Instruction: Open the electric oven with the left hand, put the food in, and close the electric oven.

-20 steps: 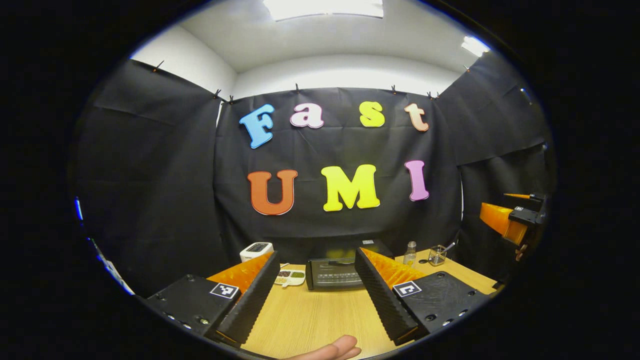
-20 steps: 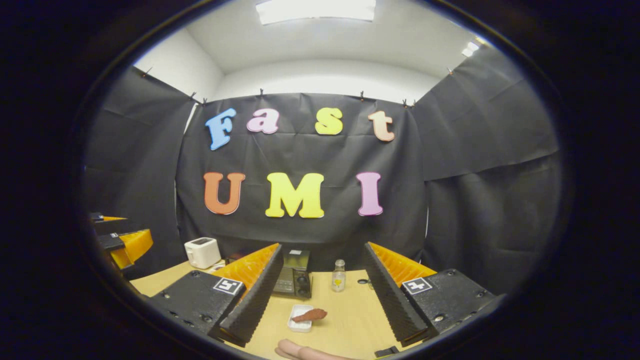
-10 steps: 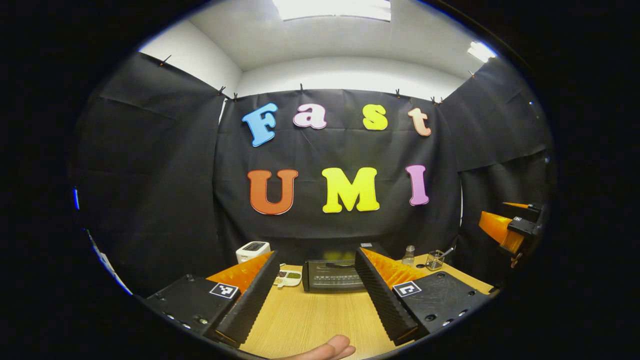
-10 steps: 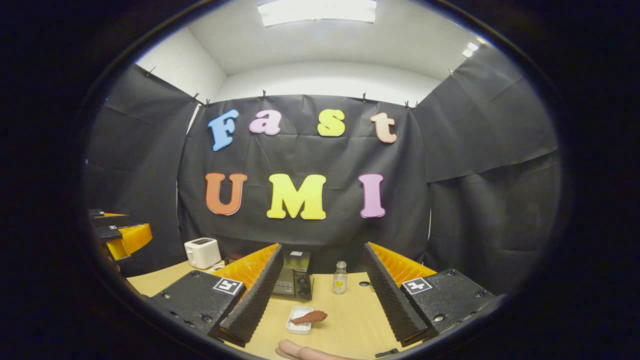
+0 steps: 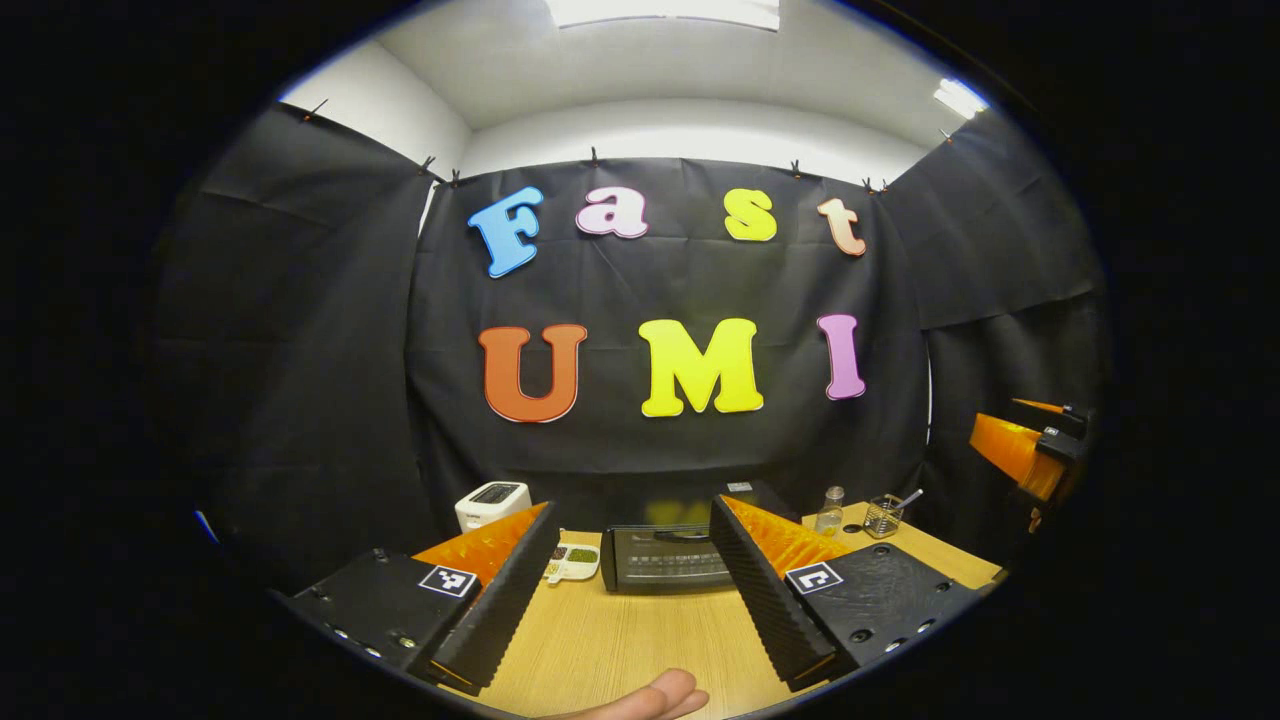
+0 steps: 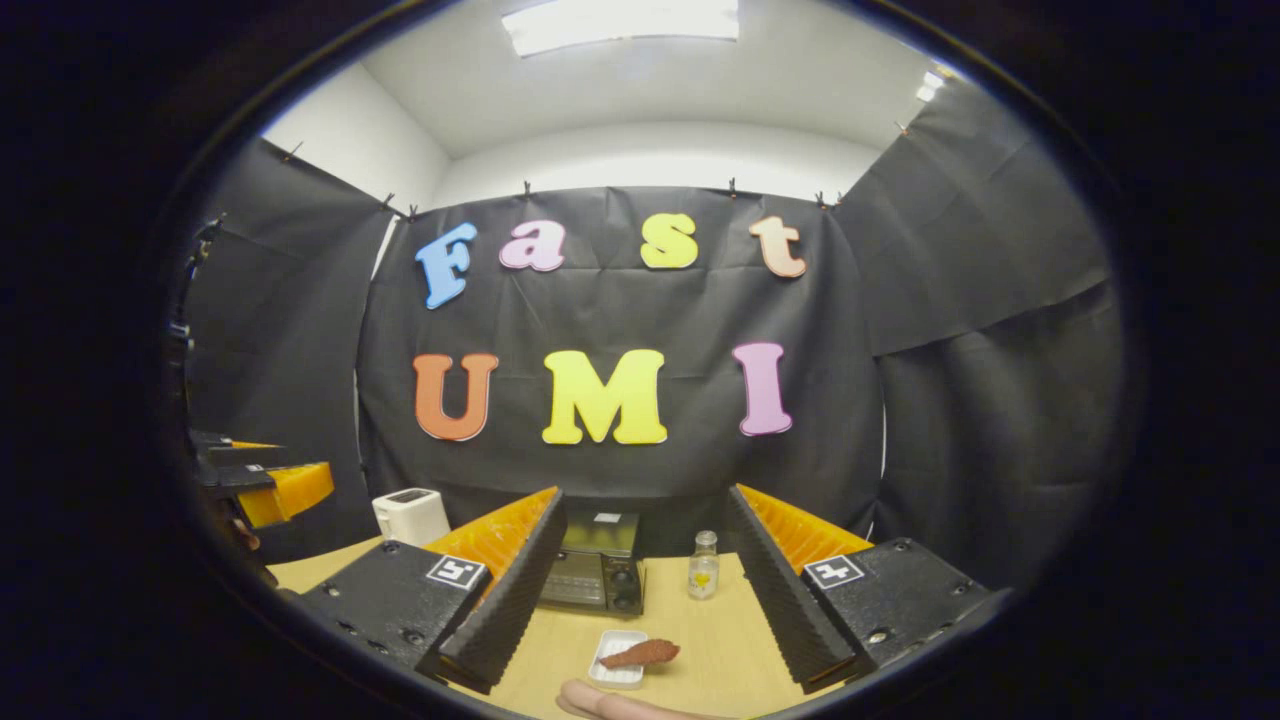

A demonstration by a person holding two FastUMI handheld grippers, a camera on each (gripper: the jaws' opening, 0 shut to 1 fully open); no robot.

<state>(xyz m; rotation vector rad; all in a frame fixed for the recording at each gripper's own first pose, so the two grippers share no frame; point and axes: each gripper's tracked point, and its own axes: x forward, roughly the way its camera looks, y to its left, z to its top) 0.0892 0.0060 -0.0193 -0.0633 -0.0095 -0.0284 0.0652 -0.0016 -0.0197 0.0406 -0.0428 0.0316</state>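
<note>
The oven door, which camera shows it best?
The left gripper view: the oven faces that camera square on, its door shut, between the open left tool's fingers. The right gripper view shows the oven at an angle, its left part hidden behind a finger.

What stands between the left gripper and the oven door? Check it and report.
Nothing visible. In the left gripper view the left gripper is open, and only bare table lies between it and the closed oven. The small dish sits off to the oven's left.
</note>
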